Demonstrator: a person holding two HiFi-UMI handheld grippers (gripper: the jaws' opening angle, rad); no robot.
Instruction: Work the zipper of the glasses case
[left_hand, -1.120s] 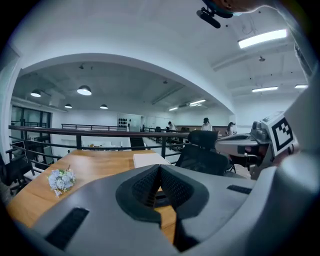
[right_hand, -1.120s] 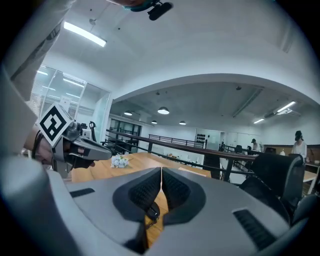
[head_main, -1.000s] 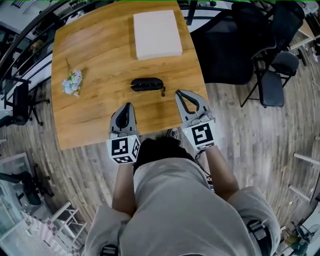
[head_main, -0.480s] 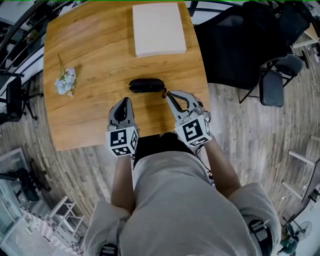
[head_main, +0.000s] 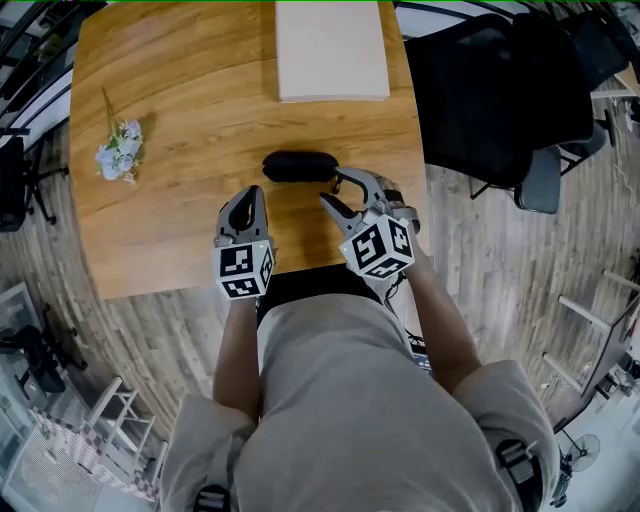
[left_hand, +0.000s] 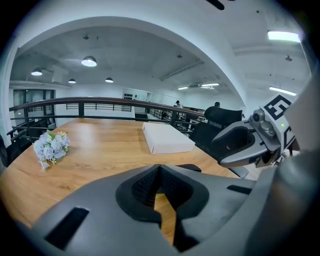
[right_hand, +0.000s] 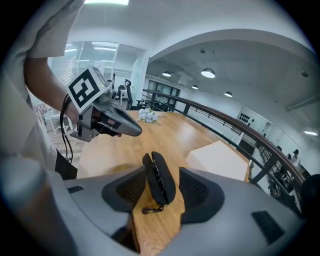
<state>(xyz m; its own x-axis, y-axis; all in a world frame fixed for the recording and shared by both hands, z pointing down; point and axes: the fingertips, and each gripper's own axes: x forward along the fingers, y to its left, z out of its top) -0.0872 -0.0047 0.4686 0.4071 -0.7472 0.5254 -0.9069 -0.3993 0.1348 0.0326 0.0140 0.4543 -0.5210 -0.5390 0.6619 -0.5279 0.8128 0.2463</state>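
Observation:
The black glasses case (head_main: 297, 166) lies on the wooden table (head_main: 180, 230), its zipper pull (right_hand: 150, 209) hanging at its right end. My right gripper (head_main: 336, 188) sits just off that end; its jaws have just been opening and stand open. In the right gripper view the case (right_hand: 160, 180) shows in the gap between the pads, which do not touch it. My left gripper (head_main: 247, 203) is shut with nothing in it, a little short of the case's left part. Only a sliver of the case (left_hand: 192, 167) shows past the shut left gripper (left_hand: 160, 172).
A flat white box (head_main: 332, 50) lies at the far side of the table. A small bunch of pale flowers (head_main: 118, 152) lies at the left. Black chairs (head_main: 500, 100) stand beside the table's right edge.
Both grippers have come down and forward towards the case. The right gripper has rolled, and its jaws have gone from shut to open. The left stays shut.

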